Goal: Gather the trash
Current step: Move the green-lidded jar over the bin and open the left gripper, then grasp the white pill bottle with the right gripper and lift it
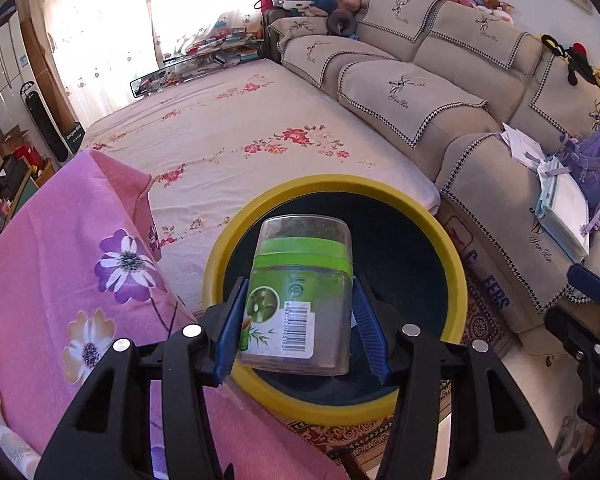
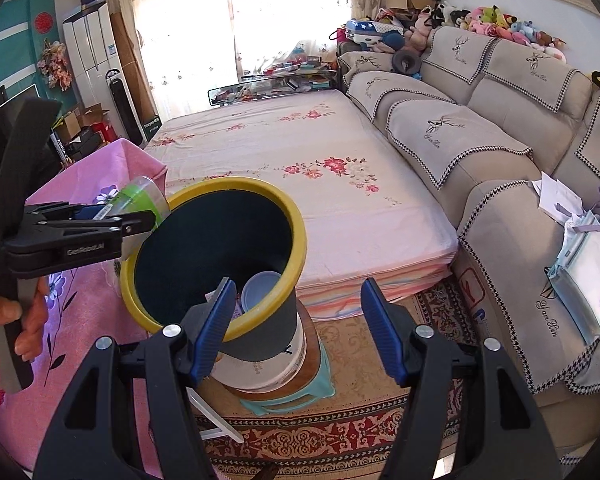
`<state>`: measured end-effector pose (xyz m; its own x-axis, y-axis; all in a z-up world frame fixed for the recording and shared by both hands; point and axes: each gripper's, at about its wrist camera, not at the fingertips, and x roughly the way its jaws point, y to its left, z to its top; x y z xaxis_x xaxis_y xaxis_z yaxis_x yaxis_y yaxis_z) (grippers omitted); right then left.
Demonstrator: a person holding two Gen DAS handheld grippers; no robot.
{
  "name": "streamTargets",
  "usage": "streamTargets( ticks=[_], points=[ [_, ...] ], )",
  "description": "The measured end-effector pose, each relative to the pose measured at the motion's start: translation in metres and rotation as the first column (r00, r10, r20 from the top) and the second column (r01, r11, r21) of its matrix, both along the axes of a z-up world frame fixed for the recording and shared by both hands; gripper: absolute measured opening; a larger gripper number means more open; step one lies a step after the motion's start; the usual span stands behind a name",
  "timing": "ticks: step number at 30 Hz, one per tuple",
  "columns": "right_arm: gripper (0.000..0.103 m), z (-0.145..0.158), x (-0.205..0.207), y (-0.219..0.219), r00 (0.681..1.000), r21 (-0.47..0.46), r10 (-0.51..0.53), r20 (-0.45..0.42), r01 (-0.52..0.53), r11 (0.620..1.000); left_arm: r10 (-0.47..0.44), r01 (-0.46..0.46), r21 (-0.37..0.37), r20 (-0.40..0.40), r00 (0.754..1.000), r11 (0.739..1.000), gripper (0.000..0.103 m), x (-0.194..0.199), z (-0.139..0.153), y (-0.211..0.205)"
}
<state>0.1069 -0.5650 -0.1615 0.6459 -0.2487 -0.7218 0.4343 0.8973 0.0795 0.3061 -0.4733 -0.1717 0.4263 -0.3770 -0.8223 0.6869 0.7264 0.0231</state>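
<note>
Left wrist view shows the left gripper [image 1: 300,330] clamped on a clear plastic jar [image 1: 298,300] with a green band, held over the mouth of the yellow-rimmed trash bin [image 1: 457,272]. From the right wrist view, the right gripper [image 2: 298,330] hangs open with nothing in it, near the bin's rim [image 2: 296,216]; a white cup [image 2: 260,290] lies inside. Beyond, a floral bed [image 2: 300,160] stretches far, with a beige sofa [image 2: 499,140] at right.

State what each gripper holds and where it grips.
The left gripper holds a clear jar with a green band, pads on its two sides near the labelled base, above the yellow-rimmed bin. The right gripper holds nothing.
</note>
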Motion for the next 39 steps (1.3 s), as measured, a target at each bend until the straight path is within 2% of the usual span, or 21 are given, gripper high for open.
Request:
streamTargets(
  ticks=[2,3,4,9,11,14,17,22,25,27,33,36,39],
  points=[
    [0.062,-0.003,0.000,-0.005,1.000,0.006,-0.011,-0.005,0.011,1.000,0.019,-0.019,0.004,0.001,1.000,1.000,0.055,0.007,-0.005,-0.006],
    [0.062,-0.004,0.000,-0.006,1.000,0.008,-0.013,-0.008,0.013,1.000,0.029,-0.029,-0.001,0.000,1.000,1.000,0.066,0.010,-0.004,-0.005],
    [0.062,-0.005,0.000,-0.005,1.000,0.010,-0.013,-0.011,0.013,1.000,0.042,-0.042,-0.012,0.005,0.999,0.999,0.070,0.009,-0.001,-0.004],
    [0.062,-0.009,0.002,0.001,1.000,0.018,0.007,-0.013,-0.006,1.000,0.075,-0.070,-0.078,0.065,0.995,0.995,0.073,-0.015,0.036,0.033],
    [0.062,-0.010,0.004,0.007,1.000,0.022,0.020,-0.013,-0.020,1.000,0.096,-0.086,-0.112,0.087,0.992,0.990,0.077,-0.031,0.056,0.061],
    [0.062,-0.008,0.009,0.020,0.999,0.022,0.051,-0.014,-0.051,0.998,0.129,-0.113,-0.187,0.078,0.989,0.976,0.084,-0.057,0.079,0.112],
    [0.062,-0.004,0.017,0.039,0.995,0.019,0.094,-0.012,-0.094,0.995,0.163,-0.139,-0.193,0.116,0.980,0.971,0.085,-0.084,0.094,0.164],
    [0.062,0.005,0.041,0.087,0.972,0.026,0.234,-0.010,-0.234,0.972,0.269,-0.232,-0.203,0.182,0.946,0.951,0.089,-0.122,0.109,0.260],
    [0.062,0.011,0.060,0.129,0.938,0.022,0.346,-0.013,-0.346,0.938,0.338,-0.300,-0.186,0.225,0.914,0.936,0.091,-0.138,0.111,0.309],
    [0.062,0.015,0.072,0.158,0.904,0.032,0.427,-0.009,-0.427,0.904,0.387,-0.351,-0.179,0.241,0.890,0.919,0.092,-0.148,0.110,0.343],
    [0.062,0.017,0.111,0.251,0.767,0.059,0.641,-0.017,-0.639,0.767,0.504,-0.471,-0.193,0.203,0.839,0.861,0.092,-0.161,0.100,0.417],
    [0.062,0.015,0.128,0.287,0.701,0.086,0.713,-0.006,-0.710,0.699,0.529,-0.497,-0.193,0.185,0.828,0.846,0.092,-0.163,0.092,0.436],
    [0.062,0.014,0.146,0.314,0.648,0.104,0.761,-0.010,-0.757,0.646,0.537,-0.506,-0.197,0.168,0.826,0.840,0.092,-0.165,0.086,0.438]
  ],
)
